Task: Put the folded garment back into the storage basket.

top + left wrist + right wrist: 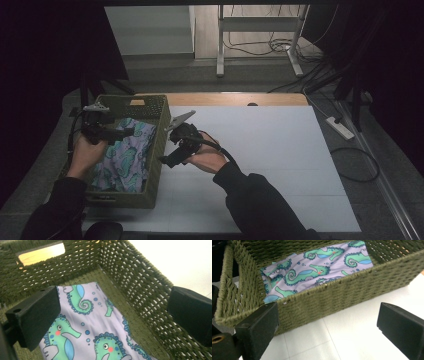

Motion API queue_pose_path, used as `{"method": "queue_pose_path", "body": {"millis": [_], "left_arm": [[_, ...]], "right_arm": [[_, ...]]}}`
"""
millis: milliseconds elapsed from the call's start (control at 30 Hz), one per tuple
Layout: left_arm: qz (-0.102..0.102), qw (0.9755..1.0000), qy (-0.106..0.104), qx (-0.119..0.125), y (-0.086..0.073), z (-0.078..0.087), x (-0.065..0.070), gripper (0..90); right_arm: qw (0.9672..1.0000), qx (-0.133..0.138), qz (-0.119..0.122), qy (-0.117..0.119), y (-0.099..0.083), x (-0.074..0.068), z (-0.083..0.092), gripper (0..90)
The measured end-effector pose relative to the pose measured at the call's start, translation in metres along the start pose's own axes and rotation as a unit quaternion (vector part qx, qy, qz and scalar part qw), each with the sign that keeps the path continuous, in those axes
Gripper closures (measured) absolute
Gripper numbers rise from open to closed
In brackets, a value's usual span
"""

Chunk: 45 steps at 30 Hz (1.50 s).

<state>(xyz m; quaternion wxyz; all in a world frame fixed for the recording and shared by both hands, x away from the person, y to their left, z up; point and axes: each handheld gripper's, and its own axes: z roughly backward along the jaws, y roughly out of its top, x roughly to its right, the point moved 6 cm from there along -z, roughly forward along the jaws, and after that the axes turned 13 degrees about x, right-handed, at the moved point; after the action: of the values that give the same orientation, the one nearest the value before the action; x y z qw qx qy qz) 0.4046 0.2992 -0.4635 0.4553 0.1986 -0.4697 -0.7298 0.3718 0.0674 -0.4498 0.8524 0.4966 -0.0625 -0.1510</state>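
A green woven basket (pixel 159 131) stands at the left of the white table. Inside lies a folded lilac cloth with green seahorses (pixel 125 155). My left gripper (pixel 129 132) hovers over the basket's far half, open and empty; its view looks down on the cloth (pixel 87 322) and the basket's inner wall (pixel 140 287). My right gripper (pixel 164 159) is just outside the basket's right wall, open with nothing between the jaws. Its view faces the basket's side (pixel 342 295) with the cloth (pixel 317 267) beyond.
A white mat (pixel 270 150) covers the table to the right of the basket. A wooden table edge (pixel 235 99) runs along the back. Cables and a power strip (pixel 340 127) lie on the floor at the right, a metal frame (pixel 260 35) behind.
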Motion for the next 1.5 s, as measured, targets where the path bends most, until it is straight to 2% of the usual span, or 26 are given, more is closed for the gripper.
{"method": "queue_pose_path", "body": {"millis": [267,400,533,867,1000,1300,1367,1433,1500], "left_arm": [[0.001,0.9996,-0.024,0.014,0.003,0.002,0.014,0.0],[0.001,0.9995,-0.030,0.009,0.003,0.002,0.020,0.0],[0.002,0.9988,-0.049,0.007,0.003,0.002,0.026,0.0],[0.009,0.9978,-0.060,0.027,0.005,0.006,0.040,0.0],[0.008,0.9978,-0.057,0.031,0.005,0.006,0.046,0.0],[0.009,0.9982,-0.035,0.047,0.002,0.004,0.058,0.0],[0.006,0.9986,-0.031,0.043,0.000,0.003,0.060,0.0],[0.001,0.9986,-0.011,0.051,0.000,0.003,0.062,0.0],[0.007,0.9983,-0.009,0.057,-0.001,0.004,0.064,0.0]], "right_arm": [[0.9999,0.004,-0.005,-0.010,-0.012,0.009,0.017,2.7],[0.9999,0.006,-0.004,-0.012,-0.016,0.011,0.022,2.1],[0.9999,0.007,-0.010,-0.012,-0.021,0.014,0.029,1.3],[0.9993,0.015,-0.011,-0.032,-0.033,0.023,0.047,0.0],[0.9992,0.019,-0.014,-0.032,-0.039,0.026,0.056,0.0],[0.9986,0.028,-0.026,-0.038,-0.050,0.034,0.069,0.0],[0.9983,0.030,-0.027,-0.041,-0.051,0.035,0.071,0.0],[0.9982,0.031,-0.027,-0.044,-0.053,0.036,0.072,0.0],[0.9981,0.031,-0.028,-0.046,-0.056,0.036,0.072,0.0]]}}
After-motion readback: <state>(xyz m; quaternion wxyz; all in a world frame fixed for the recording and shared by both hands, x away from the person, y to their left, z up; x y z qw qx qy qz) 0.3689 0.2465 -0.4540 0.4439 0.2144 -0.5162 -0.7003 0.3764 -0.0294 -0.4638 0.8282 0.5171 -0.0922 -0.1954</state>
